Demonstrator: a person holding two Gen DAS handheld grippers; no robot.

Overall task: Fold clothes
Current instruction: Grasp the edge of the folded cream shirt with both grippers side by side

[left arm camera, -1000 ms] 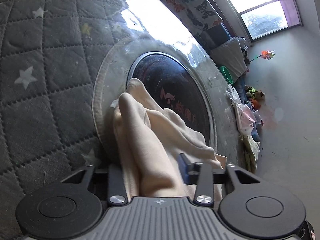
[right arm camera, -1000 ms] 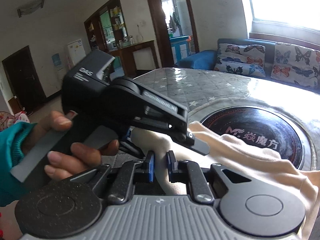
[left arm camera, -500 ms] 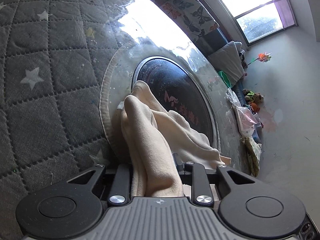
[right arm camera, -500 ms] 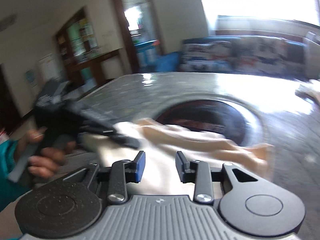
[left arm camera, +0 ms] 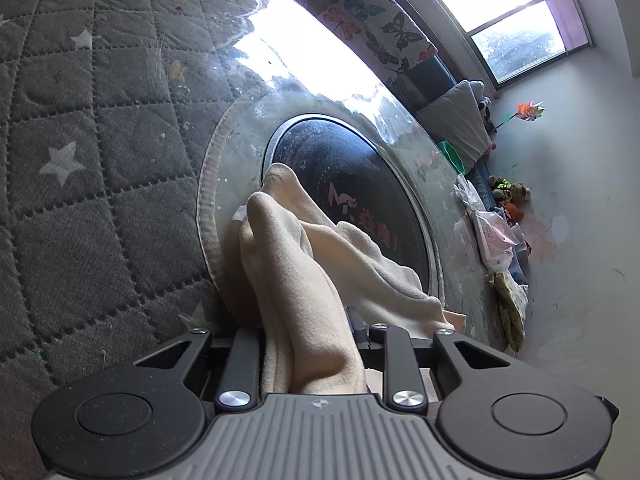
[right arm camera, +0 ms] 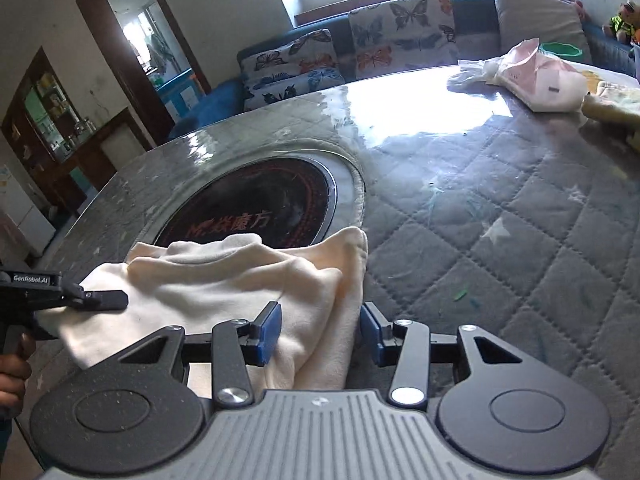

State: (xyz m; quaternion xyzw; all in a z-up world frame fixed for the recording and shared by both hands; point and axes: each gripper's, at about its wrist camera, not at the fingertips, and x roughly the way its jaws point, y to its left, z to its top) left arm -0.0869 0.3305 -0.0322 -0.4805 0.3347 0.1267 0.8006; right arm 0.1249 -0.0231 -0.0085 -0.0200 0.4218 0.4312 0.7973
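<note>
A cream fleece garment (right arm camera: 248, 280) lies bunched on the table, partly over a round black cooktop (right arm camera: 256, 208). My left gripper (left arm camera: 308, 332) is shut on a thick fold of the garment (left arm camera: 296, 272), which runs forward from between its fingers. It also shows at the left edge of the right wrist view (right arm camera: 100, 299), pinching the garment's left end. My right gripper (right arm camera: 320, 326) is open, its blue pads on either side of the garment's right end without pressing it.
The table is covered by a grey quilted cloth with stars (right arm camera: 500, 240) under glossy plastic. A pink and white plastic bag (right arm camera: 536, 80) and a yellowish cloth (right arm camera: 616, 108) lie at the far right. A sofa with butterfly cushions (right arm camera: 400, 40) stands behind.
My right gripper has opened, let go of the garment and swung to the right, to the garment's other end. My left gripper keeps its hold and has barely moved.
</note>
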